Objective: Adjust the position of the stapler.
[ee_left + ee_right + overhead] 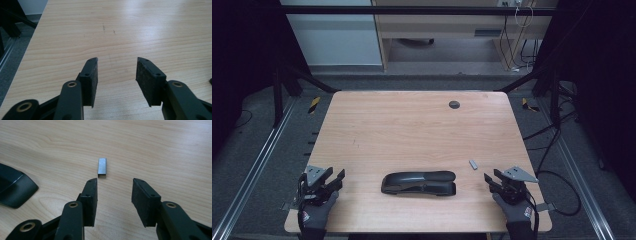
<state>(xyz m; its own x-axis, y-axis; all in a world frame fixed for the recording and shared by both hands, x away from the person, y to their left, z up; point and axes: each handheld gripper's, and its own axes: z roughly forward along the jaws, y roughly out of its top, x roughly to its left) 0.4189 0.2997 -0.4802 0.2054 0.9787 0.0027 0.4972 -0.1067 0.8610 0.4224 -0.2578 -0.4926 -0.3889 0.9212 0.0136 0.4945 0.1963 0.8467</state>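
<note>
Fingers spread and empty on both: high view has the left gripper (338,179) left of the black stapler (419,183) and the right gripper (492,179) right of it, both apart from it, with the staple strip (472,164) lying up and right of the stapler on the table (412,125). Left gripper view: pads (93,75) apart over bare wood, nothing between. Right gripper view: pads (92,195) apart, strip (102,166) just ahead, stapler's end (15,190) off to its left, so I'd judge nothing's started; pickup and loading both remain.

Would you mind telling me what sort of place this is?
Probably a lab recording station: a wooden table inside a black frame with floor rails, loose cables, holding a stapler.
</note>
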